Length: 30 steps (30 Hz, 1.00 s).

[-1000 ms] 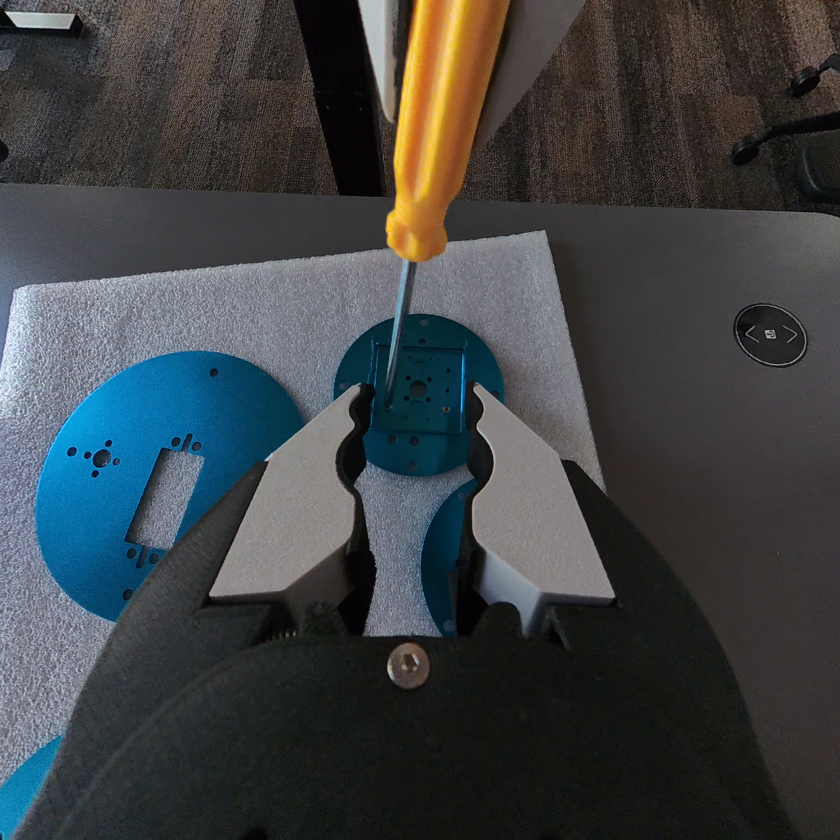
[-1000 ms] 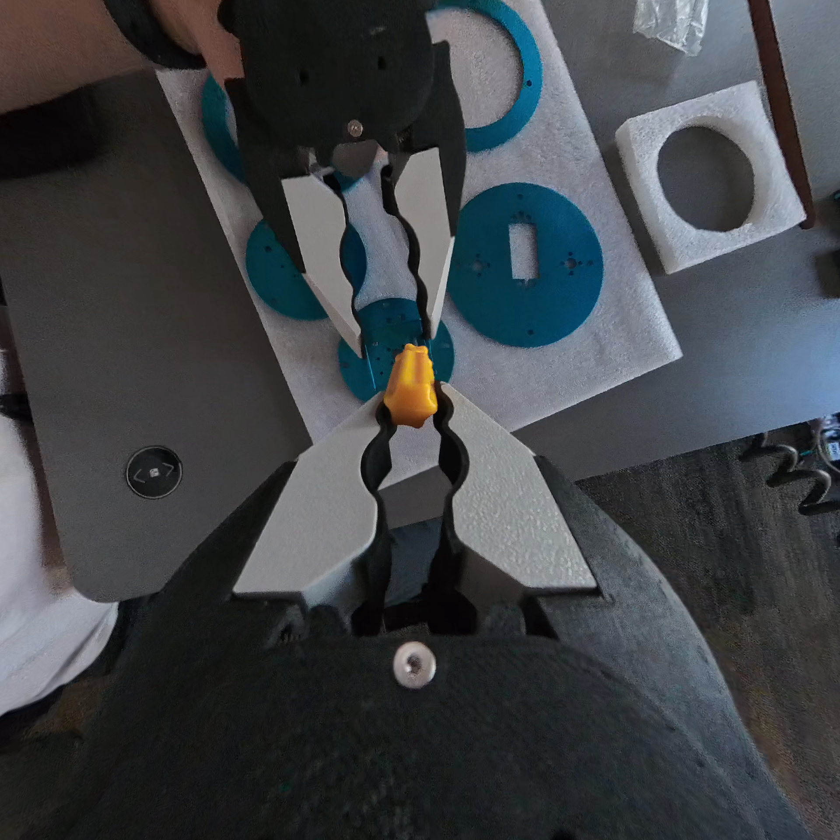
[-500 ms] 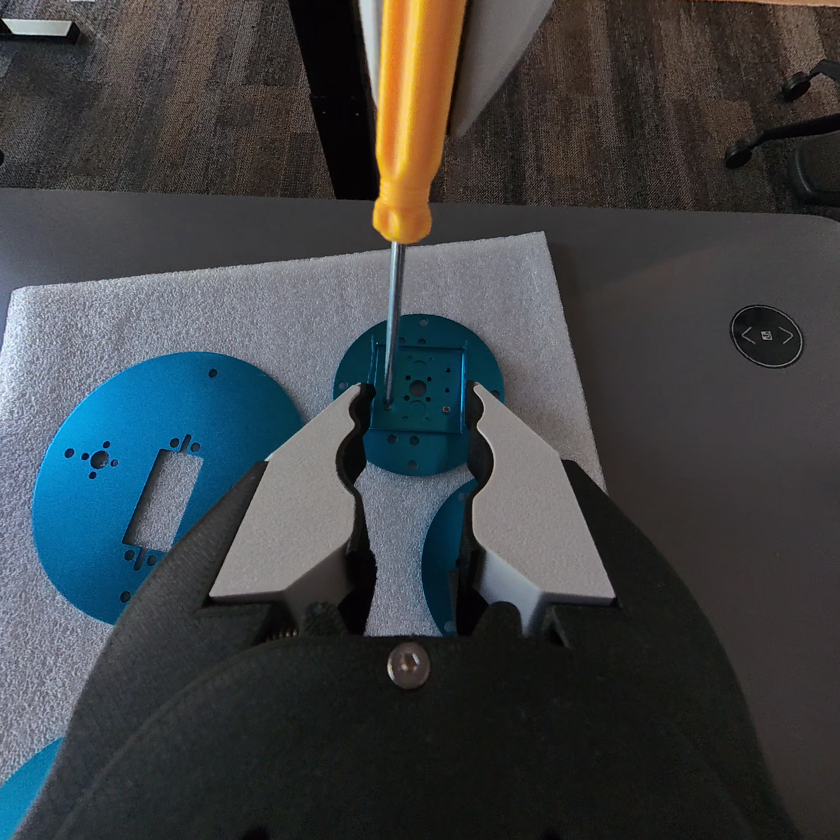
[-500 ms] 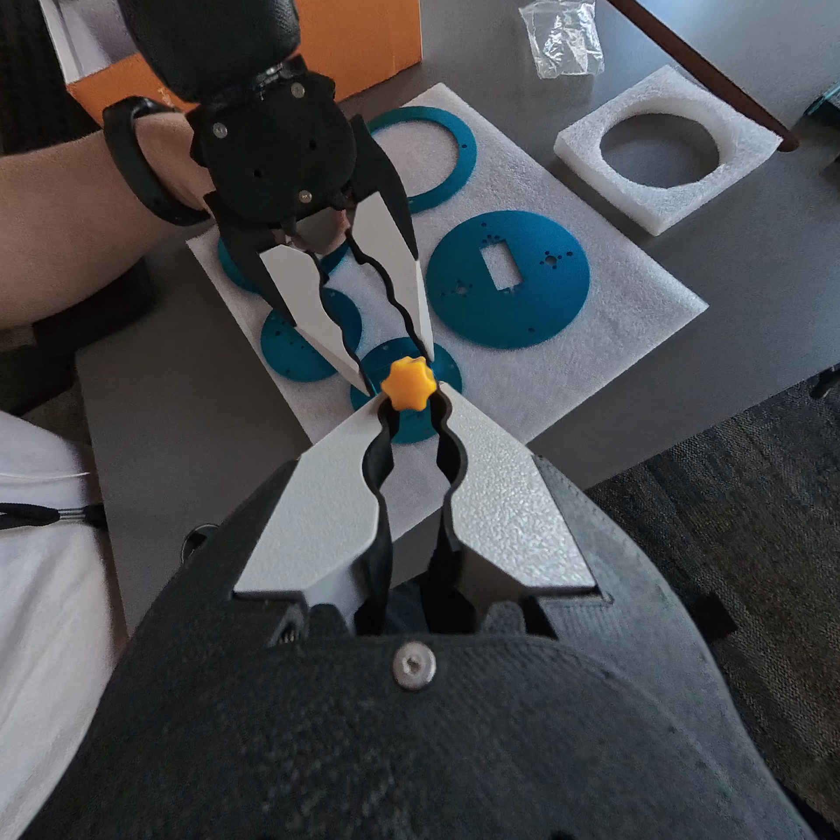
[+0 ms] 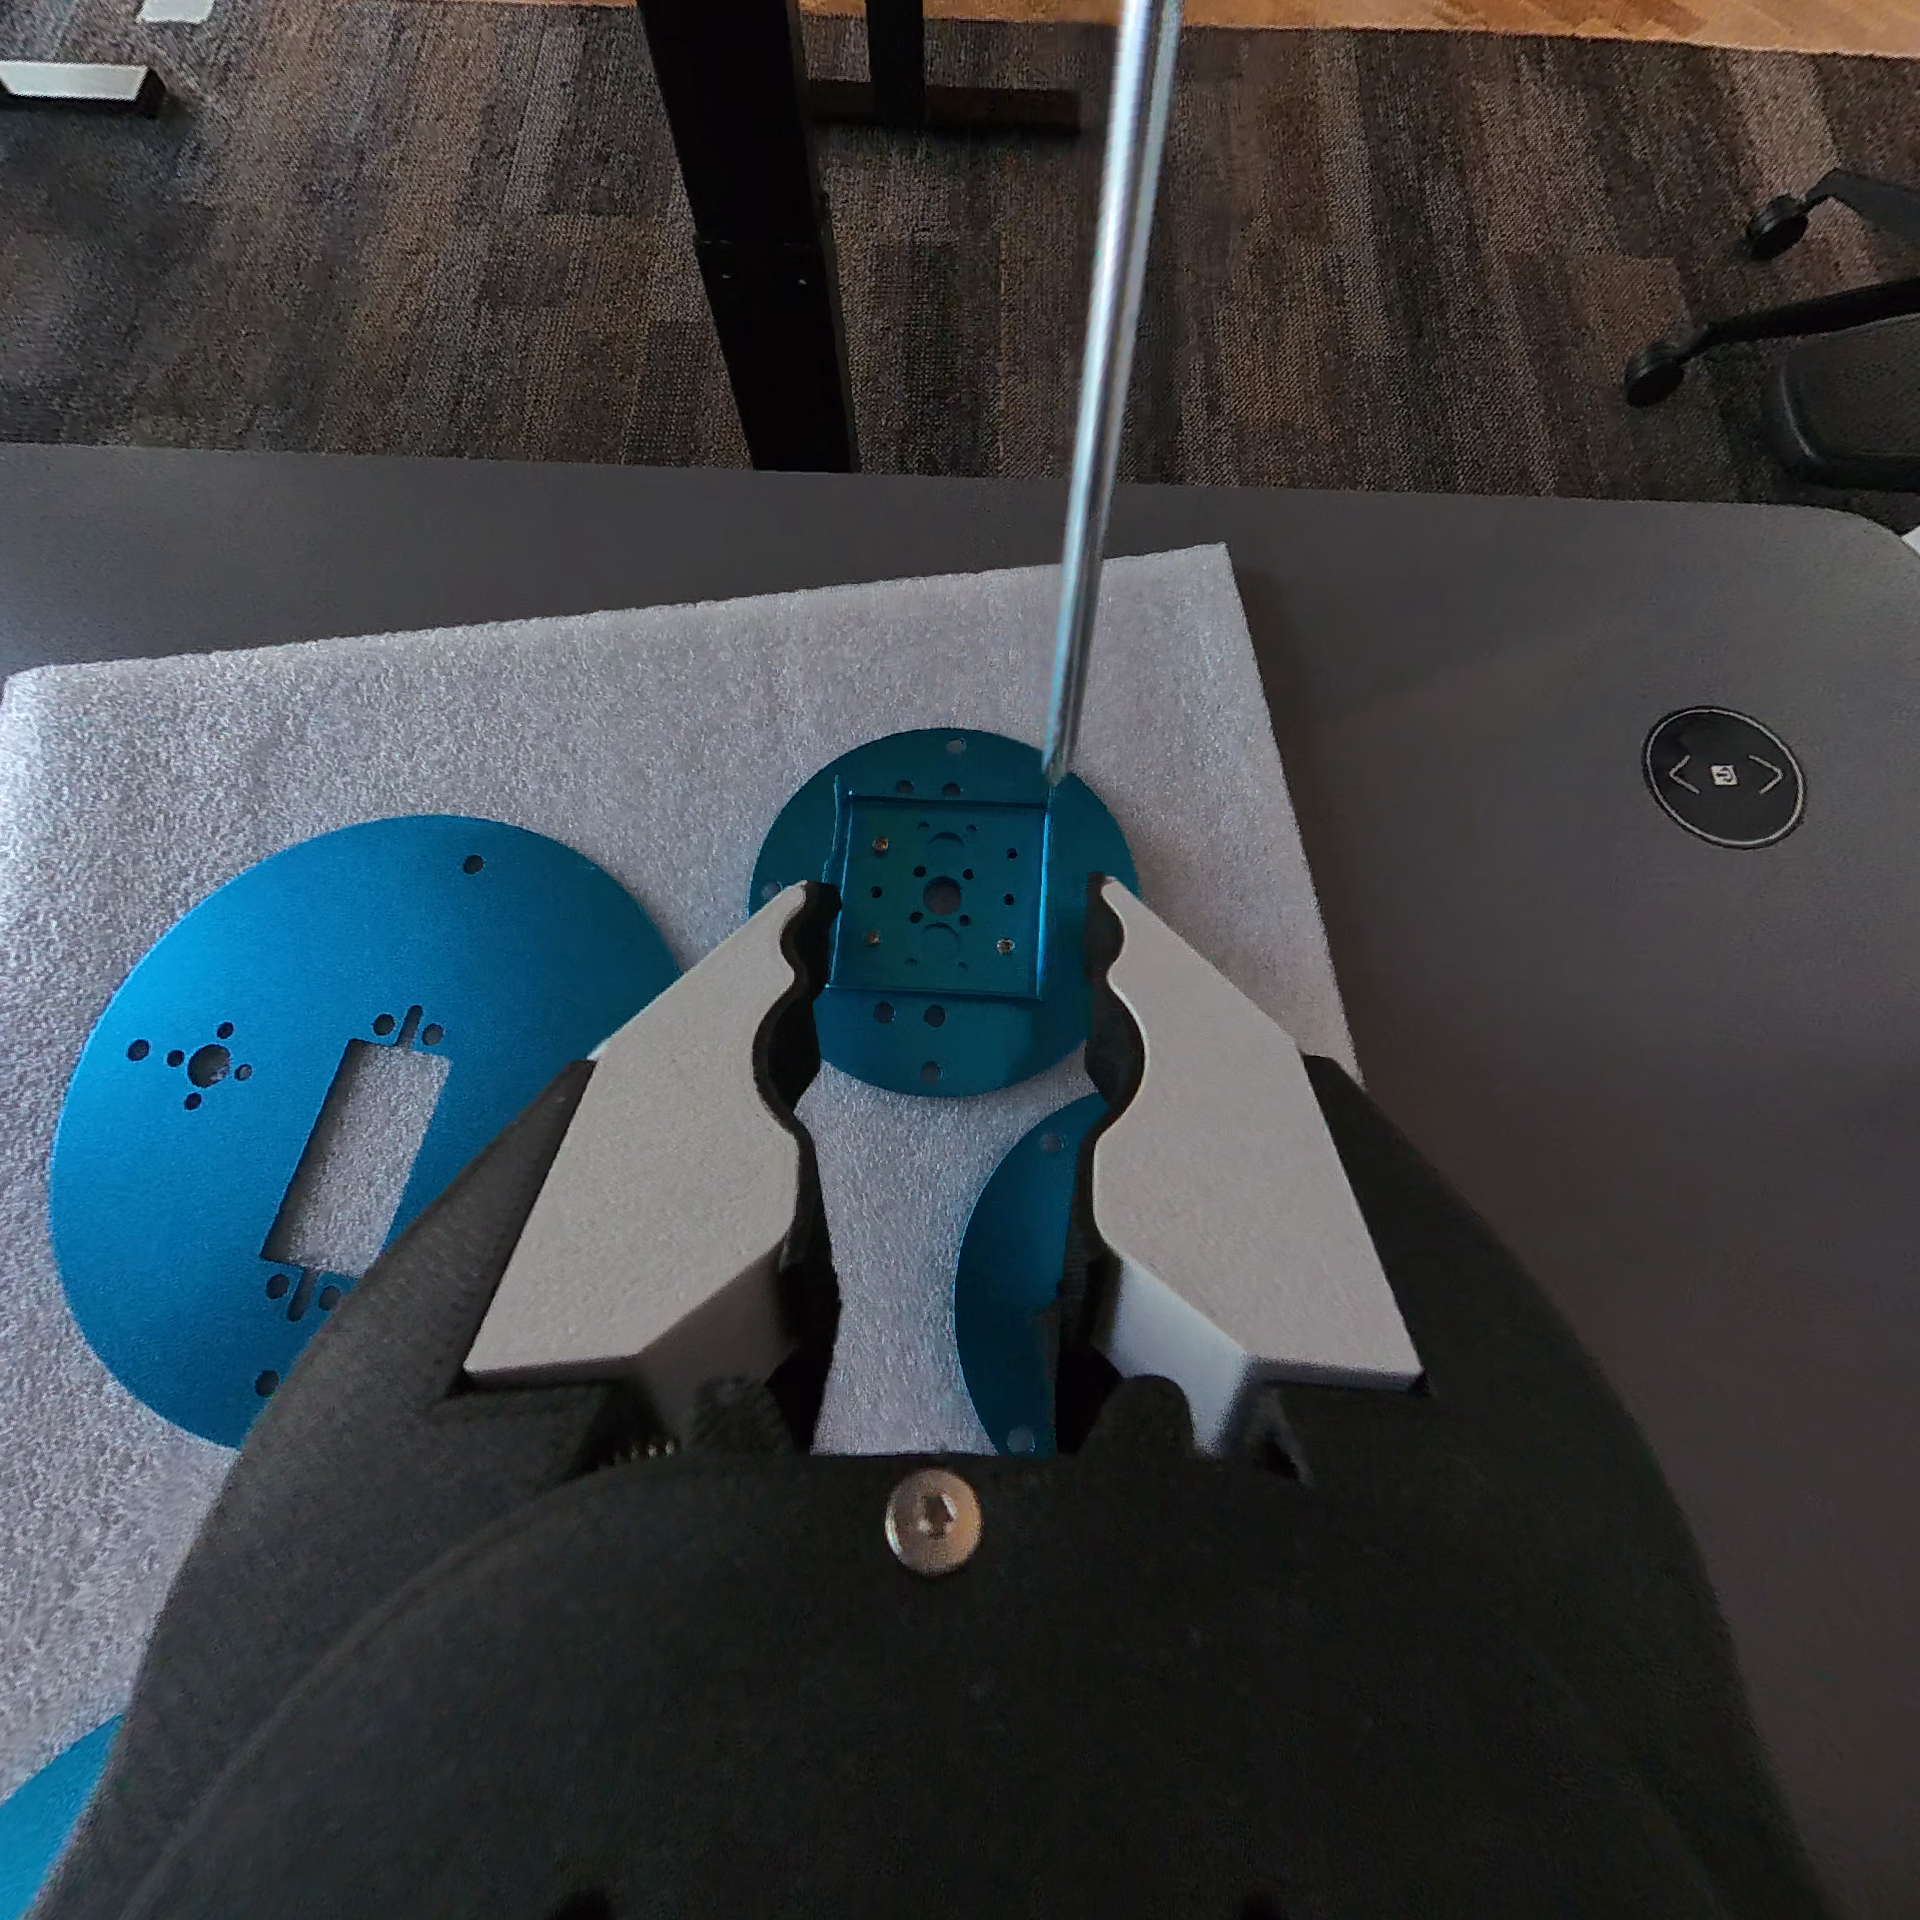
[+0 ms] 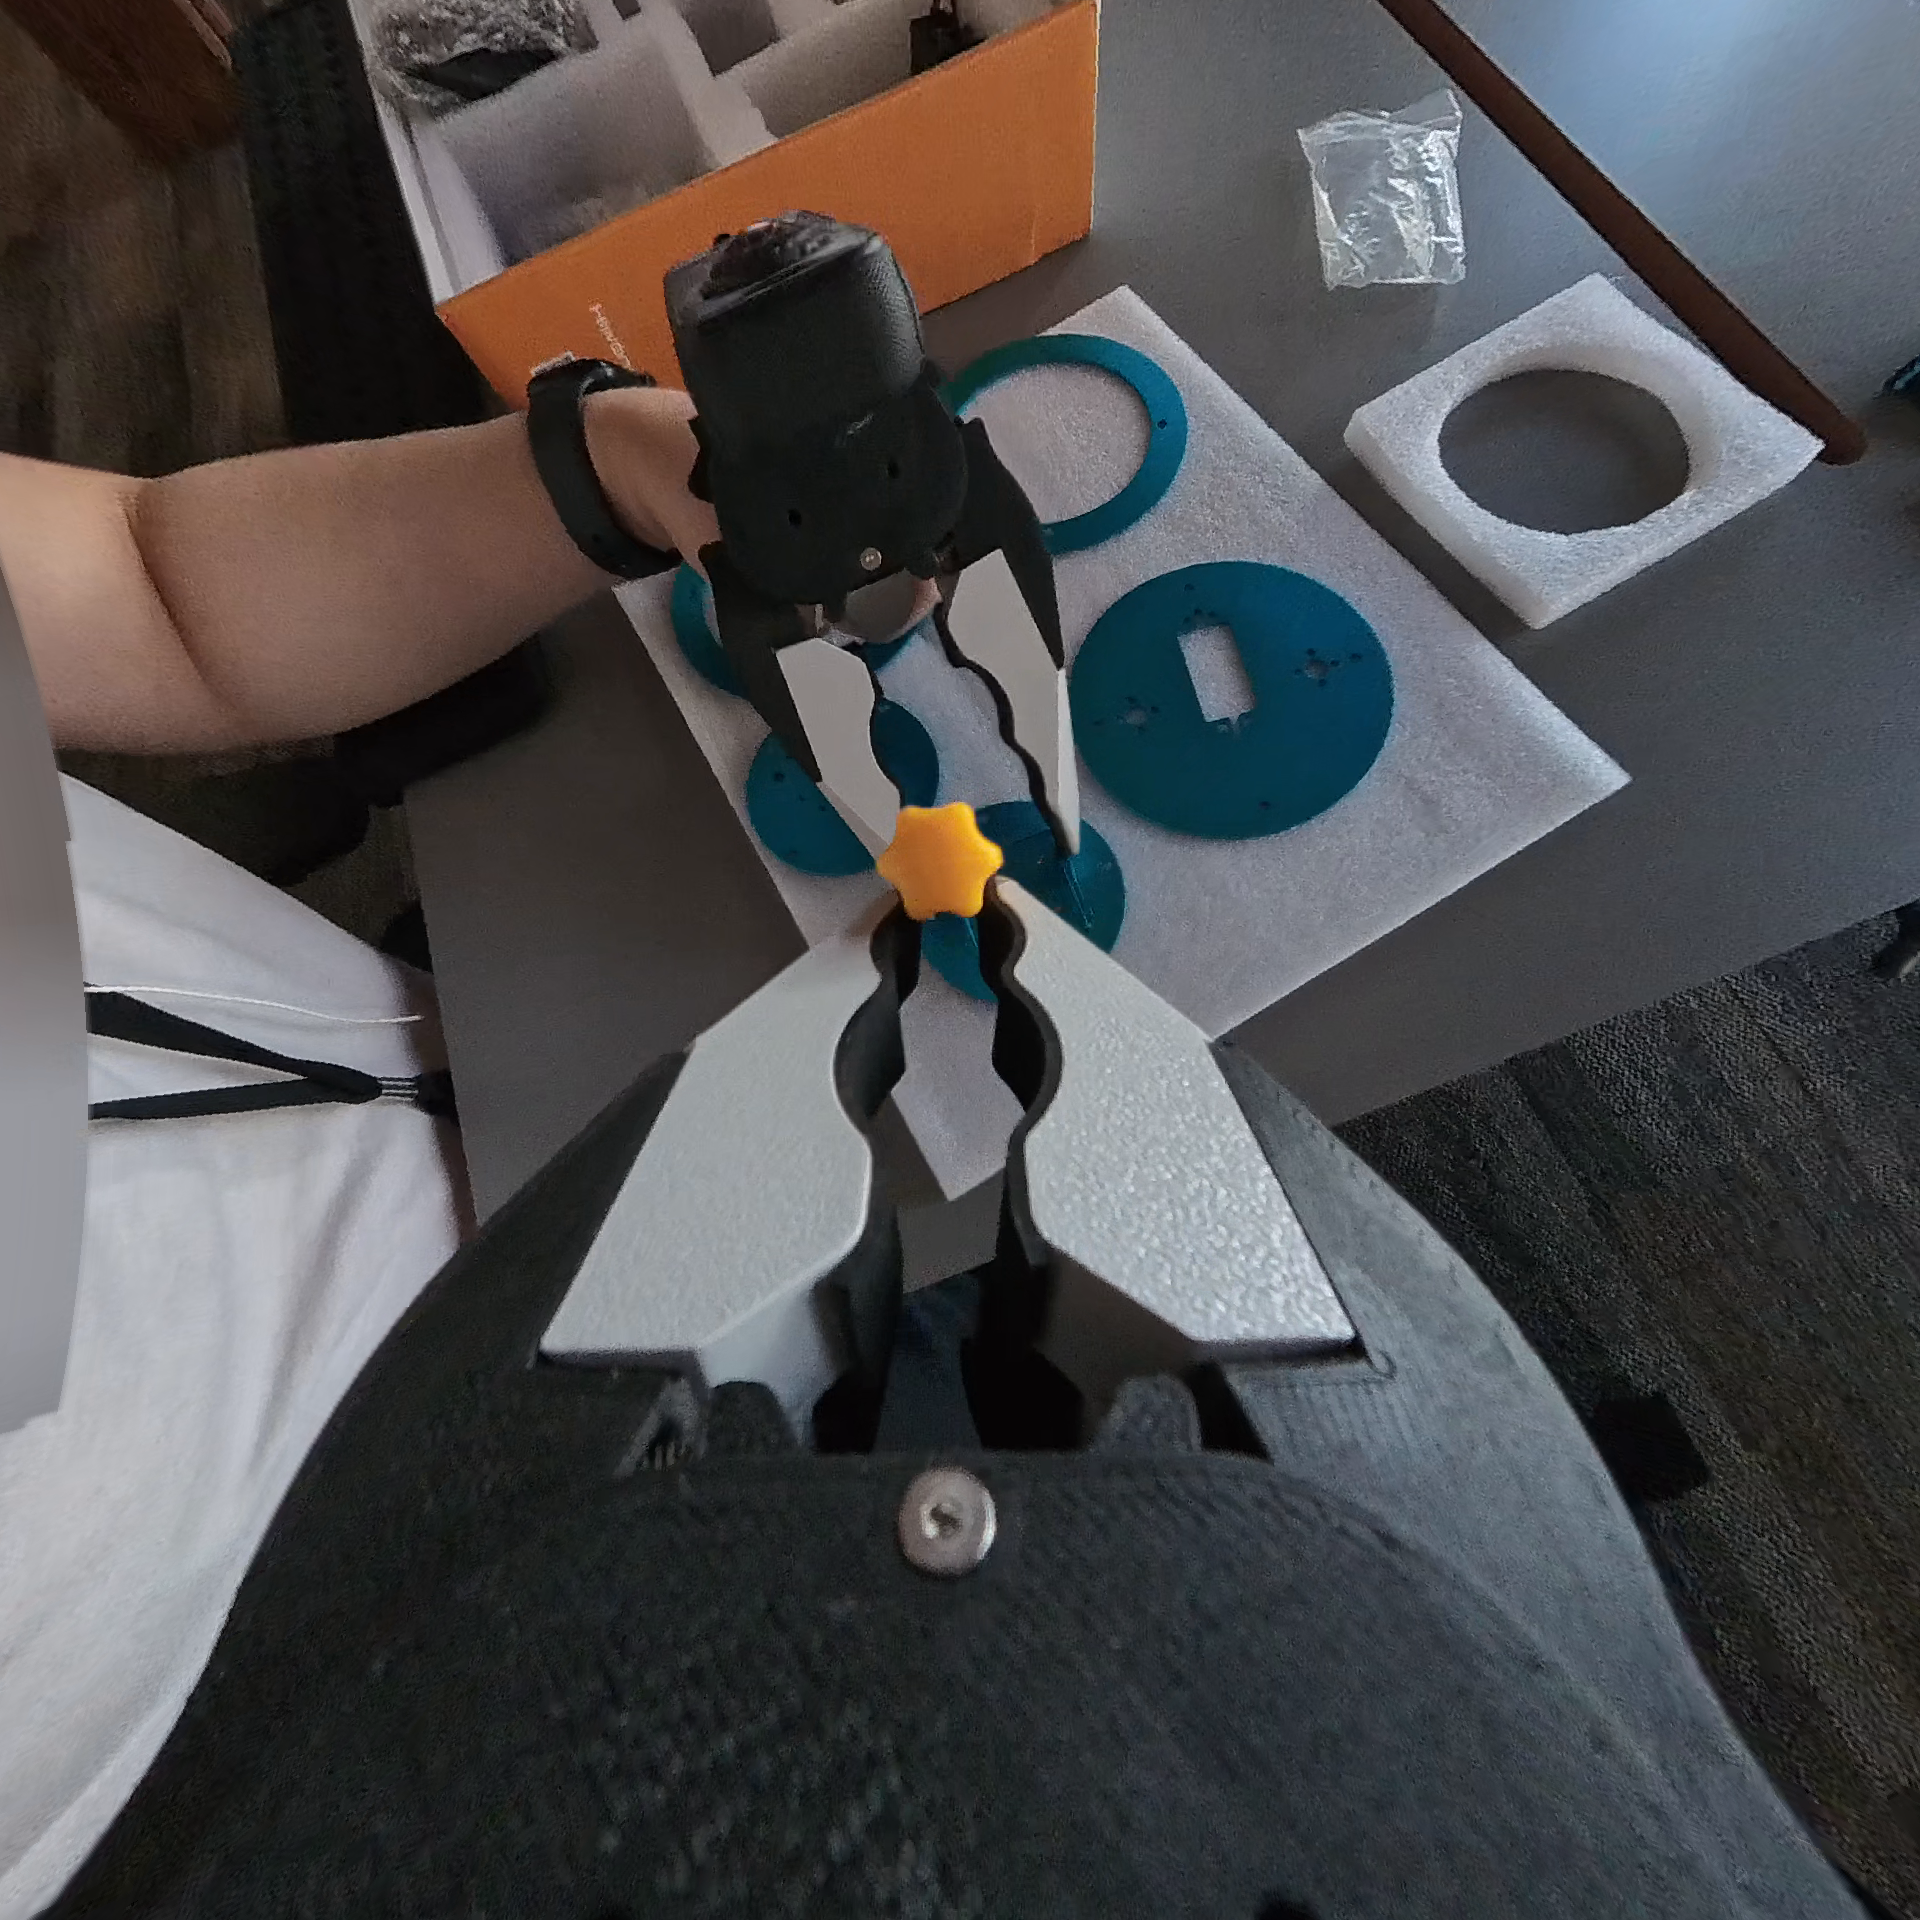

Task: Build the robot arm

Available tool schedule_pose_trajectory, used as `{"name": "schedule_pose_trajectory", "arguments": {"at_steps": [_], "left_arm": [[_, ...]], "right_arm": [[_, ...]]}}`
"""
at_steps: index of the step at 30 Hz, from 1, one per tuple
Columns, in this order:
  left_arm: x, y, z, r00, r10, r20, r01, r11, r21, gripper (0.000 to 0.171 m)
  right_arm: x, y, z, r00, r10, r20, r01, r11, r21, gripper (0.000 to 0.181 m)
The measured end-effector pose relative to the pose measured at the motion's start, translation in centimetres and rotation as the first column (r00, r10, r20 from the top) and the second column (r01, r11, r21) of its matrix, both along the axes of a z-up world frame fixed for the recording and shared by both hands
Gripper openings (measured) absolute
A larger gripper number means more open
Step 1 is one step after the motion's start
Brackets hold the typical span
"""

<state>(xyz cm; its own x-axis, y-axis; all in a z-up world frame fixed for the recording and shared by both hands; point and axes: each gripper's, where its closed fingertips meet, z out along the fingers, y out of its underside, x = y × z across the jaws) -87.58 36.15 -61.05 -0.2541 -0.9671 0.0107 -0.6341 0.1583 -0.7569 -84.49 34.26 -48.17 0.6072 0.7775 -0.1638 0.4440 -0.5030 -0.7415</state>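
Your left gripper (image 5: 951,904) has its fingers spread to either side of the square blue bracket (image 5: 940,899) that sits on a small blue disc (image 5: 940,1049); the tips lie close against the bracket's side walls, but you cannot tell from here whether they press on it. Your right gripper (image 6: 940,904) has its fingers closed on the orange handle of the screwdriver (image 6: 938,860), whose steel shaft (image 5: 1101,395) slants down so the tip sits at the bracket's far right corner. All of this rests on a white foam sheet (image 5: 520,727) laid on the dark grey worktop (image 5: 1558,1039). Just to the left lies a large blue disc with a rectangular cut-out (image 5: 312,1122), and a second small disc (image 5: 1013,1278) lies partly under your left gripper's right finger. In the right wrist view, a blue ring (image 6: 1164,416) lies farther back on the sheet, with an orange box (image 6: 831,208), a clear plastic bag (image 6: 1387,203) and a white foam block with a round hole (image 6: 1579,447) set apart on the worktop. A round control button (image 5: 1723,777) is set into the worktop to the right.
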Motion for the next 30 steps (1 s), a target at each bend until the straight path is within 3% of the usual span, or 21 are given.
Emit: {"name": "schedule_pose_trajectory", "arguments": {"at_steps": [5, 18, 30], "left_arm": [[0.1, 0.4, -0.2, 1.0, 0.005, -0.013, -0.004, 0.997, 0.083, 0.041], [0.1, 0.2, 0.6, 1.0, -0.003, 0.006, 0.002, 0.996, 0.093, 0.041], [-1.4, 2.1, 2.3, 0.997, 0.064, 0.04, -0.067, 0.995, 0.08, 0.041]], "right_arm": [[1.4, -1.0, -0.5, 0.998, -0.054, -0.037, 0.054, 0.999, -0.003, 0.01], [2.5, -1.4, -1.3, 0.996, -0.081, -0.046, 0.081, 0.997, -0.007, 0.01], [3.3, -1.3, -2.7, 0.99, -0.122, -0.067, 0.122, 0.992, -0.013, 0.01]]}}
